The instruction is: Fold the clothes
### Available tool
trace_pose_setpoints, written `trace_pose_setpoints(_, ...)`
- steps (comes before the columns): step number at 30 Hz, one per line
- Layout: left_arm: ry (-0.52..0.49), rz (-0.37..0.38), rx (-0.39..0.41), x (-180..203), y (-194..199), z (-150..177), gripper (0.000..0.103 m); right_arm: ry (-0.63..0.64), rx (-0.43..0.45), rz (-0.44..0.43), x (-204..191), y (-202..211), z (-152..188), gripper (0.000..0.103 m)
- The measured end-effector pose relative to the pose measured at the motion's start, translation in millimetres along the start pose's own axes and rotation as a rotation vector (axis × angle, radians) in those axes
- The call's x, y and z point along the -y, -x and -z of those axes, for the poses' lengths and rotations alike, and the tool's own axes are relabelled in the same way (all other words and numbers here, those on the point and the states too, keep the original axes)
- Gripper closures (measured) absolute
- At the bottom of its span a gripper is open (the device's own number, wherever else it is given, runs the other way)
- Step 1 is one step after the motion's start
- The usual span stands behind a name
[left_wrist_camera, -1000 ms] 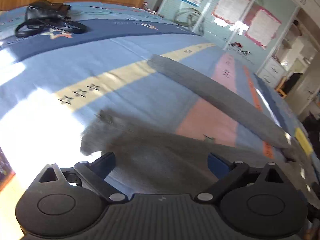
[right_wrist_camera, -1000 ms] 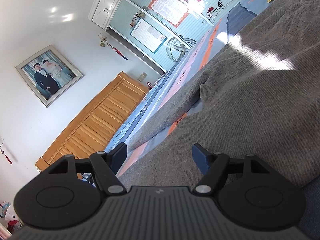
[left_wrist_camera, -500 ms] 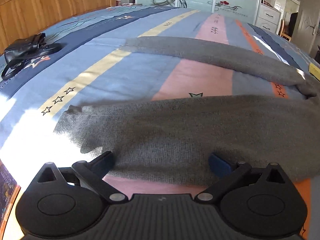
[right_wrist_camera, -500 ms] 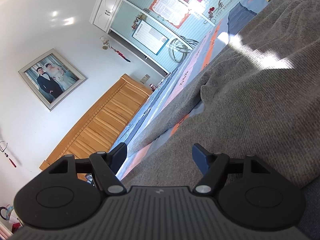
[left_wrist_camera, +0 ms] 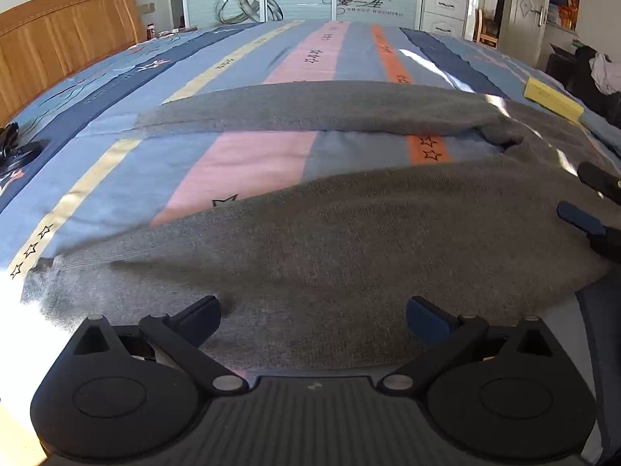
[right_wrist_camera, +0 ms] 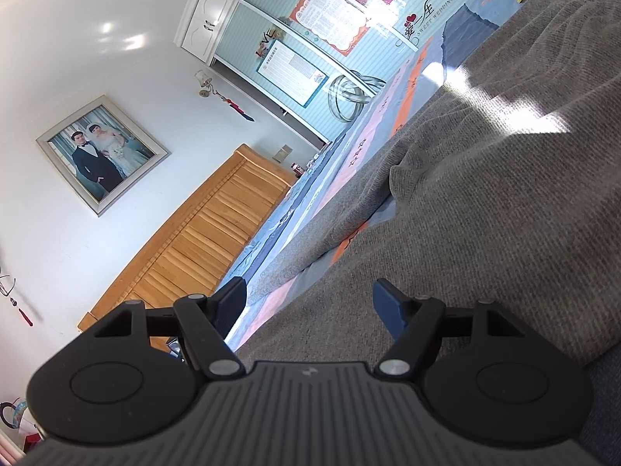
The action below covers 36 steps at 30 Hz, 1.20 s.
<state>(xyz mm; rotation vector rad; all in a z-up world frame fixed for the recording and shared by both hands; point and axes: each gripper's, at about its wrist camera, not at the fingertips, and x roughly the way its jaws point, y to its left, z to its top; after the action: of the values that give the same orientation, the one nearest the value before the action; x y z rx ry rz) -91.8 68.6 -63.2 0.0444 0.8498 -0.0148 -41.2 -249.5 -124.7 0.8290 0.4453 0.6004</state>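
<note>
The left gripper (left_wrist_camera: 312, 316) is hovering low with its jaws spread wide and gripping nothing, right over the near leg of the grey knitted trousers (left_wrist_camera: 349, 233), which are lying spread on the bed with the striped blue, pink and orange star-patterned cover (left_wrist_camera: 248, 155). The right gripper (right_wrist_camera: 308, 297) is tilting sideways above the same grey knit (right_wrist_camera: 485, 213), its jaws also standing wide and empty; its tips are showing at the right edge of the left view (left_wrist_camera: 594, 202). Farther off, the second trouser leg (left_wrist_camera: 310, 106) is stretching across the cover, and the orange-brown slatted wooden headboard (right_wrist_camera: 202, 233) is standing beyond.
</note>
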Motion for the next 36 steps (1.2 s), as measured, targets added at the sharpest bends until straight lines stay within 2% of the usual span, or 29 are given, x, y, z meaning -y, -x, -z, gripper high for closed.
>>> trace_pose_setpoints(3,0.030,-0.018,-0.017,-10.5,-5.8,5.9,0.000,-0.001,0.000,-0.001,-0.2,-0.5,0.0,0.030)
trace_pose_setpoints(9,0.141,-0.050,-0.014,-58.7,-2.9,11.5,0.000,-0.003,0.001,-0.004,1.9,-0.4,1.9,0.030)
trace_pose_setpoints(12,0.179,-0.058,-0.009,-67.0,1.7,9.4,0.001,-0.002,0.002,-0.002,2.7,0.0,2.1,0.030)
trace_pose_setpoints(15,0.128,-0.078,0.029,-48.5,10.6,-0.2,0.001,-0.002,0.003,-0.002,2.9,0.7,2.3,0.030)
trace_pose_setpoints(19,0.052,0.011,0.081,-8.9,16.1,-20.8,0.001,0.002,0.004,0.003,2.0,0.5,2.6,0.030)
trace_pose_setpoints(22,-0.008,0.038,0.095,26.2,7.1,-34.0,0.001,0.004,0.005,0.005,1.6,0.6,2.7,0.030)
trace_pose_setpoints(25,-0.094,0.045,0.080,58.4,-11.2,-33.2,0.001,0.003,0.002,0.005,1.4,1.0,2.3,0.030)
trace_pose_setpoints(27,-0.110,0.044,0.036,67.0,-26.4,-25.7,0.001,0.012,-0.006,0.015,-0.4,0.5,2.0,0.030)
trace_pose_setpoints(28,-0.098,0.056,0.040,66.0,-31.5,-21.0,0.000,0.018,-0.010,0.021,-1.6,0.1,2.1,0.030)
trace_pose_setpoints(33,-0.050,0.076,0.052,54.6,-41.7,-25.8,0.001,0.290,-0.090,0.194,-40.2,-11.7,9.4,0.026)
trace_pose_setpoints(35,-0.044,0.080,0.054,53.1,-45.6,-28.3,0.001,0.402,-0.123,0.264,-55.9,-16.5,12.3,0.018)
trace_pose_setpoints(36,-0.046,0.080,0.052,53.1,-47.4,-30.6,0.000,0.457,-0.139,0.299,-63.7,-18.9,13.8,0.010)
